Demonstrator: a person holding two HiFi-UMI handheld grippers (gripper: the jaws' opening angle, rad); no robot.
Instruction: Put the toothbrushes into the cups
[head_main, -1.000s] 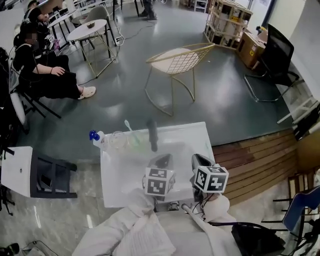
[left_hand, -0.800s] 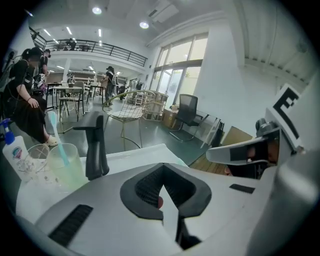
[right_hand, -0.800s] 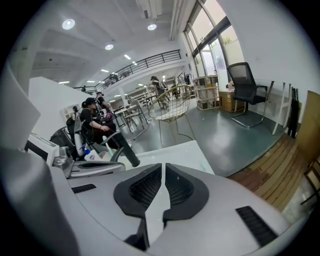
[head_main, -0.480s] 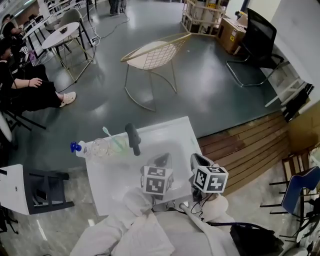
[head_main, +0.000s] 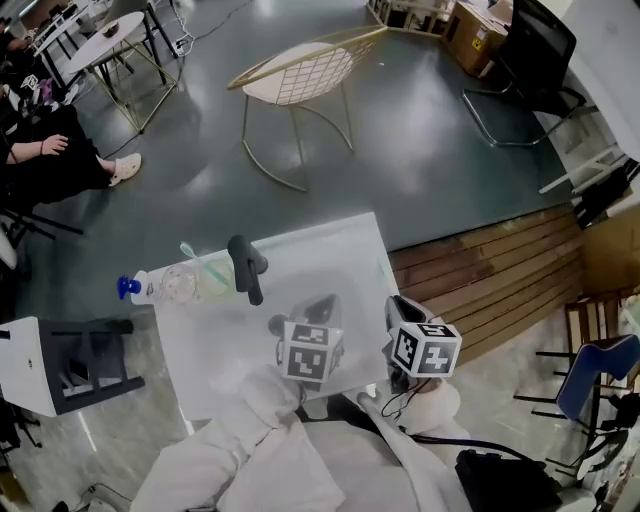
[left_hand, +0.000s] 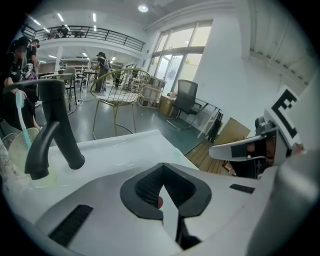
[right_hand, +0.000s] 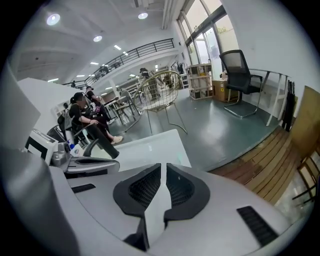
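Head view: white worktop w/ a clear cup at its far left edge. A pale green toothbrush stands in the cup, leaning. A black bent tap is just right of the cup, and a bottle w/ a blue cap is on the cup's other side.

Left gripper and right gripper hang side by side over the near part of the worktop, both well apart from the cup and toothbrush.

Left gripper view: jaws meet at the tips, nothing held. A tiny red spot shows by the pads; can't tell what it is. Toothbrush and cup are far off to the left, past the tap.

Right gripper view: jaws nearly together, only a thin slit, nothing in it.
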